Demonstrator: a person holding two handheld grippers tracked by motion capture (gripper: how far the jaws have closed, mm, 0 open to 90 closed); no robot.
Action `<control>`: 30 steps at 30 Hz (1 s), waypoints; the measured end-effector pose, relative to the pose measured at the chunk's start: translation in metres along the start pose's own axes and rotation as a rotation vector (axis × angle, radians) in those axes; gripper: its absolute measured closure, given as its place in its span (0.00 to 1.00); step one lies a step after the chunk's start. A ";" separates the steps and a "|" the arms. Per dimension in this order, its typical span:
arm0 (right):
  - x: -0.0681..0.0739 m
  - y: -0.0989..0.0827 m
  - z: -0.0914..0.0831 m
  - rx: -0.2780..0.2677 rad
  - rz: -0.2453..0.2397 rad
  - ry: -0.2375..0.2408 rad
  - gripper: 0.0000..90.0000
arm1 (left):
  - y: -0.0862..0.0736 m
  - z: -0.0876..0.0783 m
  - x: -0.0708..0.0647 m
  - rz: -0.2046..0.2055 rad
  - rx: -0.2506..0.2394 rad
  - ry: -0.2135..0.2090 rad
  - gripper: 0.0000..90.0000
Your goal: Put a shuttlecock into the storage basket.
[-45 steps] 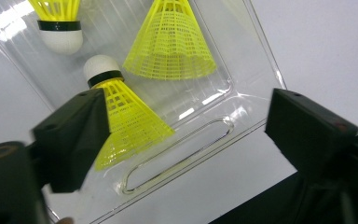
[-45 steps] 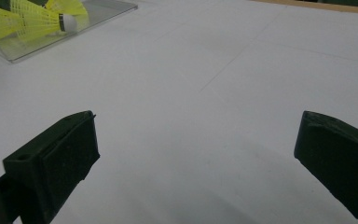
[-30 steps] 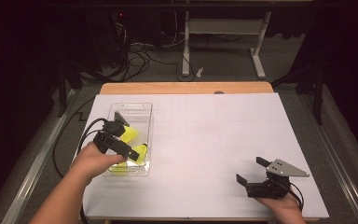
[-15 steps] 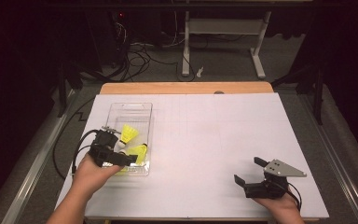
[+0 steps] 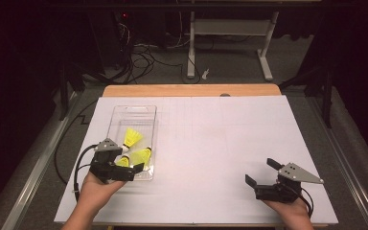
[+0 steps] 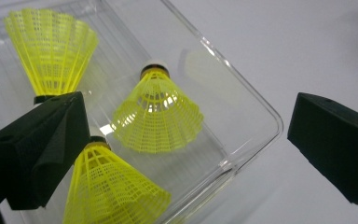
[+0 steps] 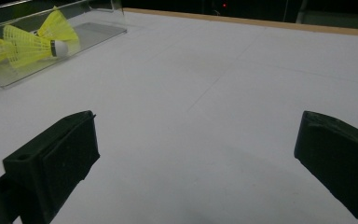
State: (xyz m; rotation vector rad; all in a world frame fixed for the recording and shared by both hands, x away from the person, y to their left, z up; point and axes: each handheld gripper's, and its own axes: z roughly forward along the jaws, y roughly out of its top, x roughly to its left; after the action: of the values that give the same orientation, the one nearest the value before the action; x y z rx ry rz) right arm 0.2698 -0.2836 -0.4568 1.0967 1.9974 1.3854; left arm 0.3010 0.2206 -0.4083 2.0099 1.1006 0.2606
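Note:
A clear plastic tray [image 5: 133,109] lies on the left of the white table, with three yellow shuttlecocks inside: one toward the middle [image 5: 133,137], two at the near end [image 5: 142,155] [image 5: 122,163]. My left gripper [image 5: 130,163] hovers open over the tray's near end with nothing between its jaws. The left gripper view looks down on the shuttlecocks [image 6: 51,46] [image 6: 158,116] [image 6: 107,186], with the tray's corner [image 6: 270,121] between the spread jaws of the left gripper [image 6: 189,112]. My right gripper [image 5: 261,172] rests open and empty at the near right.
White paper [image 5: 220,139] covers the table up to a bare wooden strip [image 5: 191,90] at the far edge. In the right gripper view [image 7: 198,126] the tray [image 7: 98,32] and a shuttlecock [image 7: 28,44] sit far off to the left. Cables lie on the floor beyond.
My left gripper has pulled back from above the tray's middle to its near end. The shuttlecock seen at its jaws a second ago now lies in the tray. The right gripper stayed put.

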 end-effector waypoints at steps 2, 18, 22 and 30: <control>0.000 0.001 0.000 -0.009 0.000 -0.004 0.00 | -0.002 -0.001 0.000 0.008 -0.025 -0.007 0.00; 0.005 0.005 -0.006 -0.081 -0.010 -0.038 0.00 | -0.037 -0.020 0.008 0.033 -0.286 -0.002 0.00; 0.005 0.006 -0.008 -0.095 -0.008 -0.040 0.00 | -0.044 -0.019 0.008 0.052 -0.272 -0.001 0.00; 0.003 0.004 -0.013 -0.116 -0.008 -0.025 0.00 | -0.044 -0.017 -0.003 0.087 -0.282 -0.002 0.00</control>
State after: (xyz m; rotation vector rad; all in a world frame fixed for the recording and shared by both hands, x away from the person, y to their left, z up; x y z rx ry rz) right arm 0.2598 -0.2870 -0.4476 1.0486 1.8762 1.4572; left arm 0.2637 0.2407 -0.4295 1.8059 0.9204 0.4343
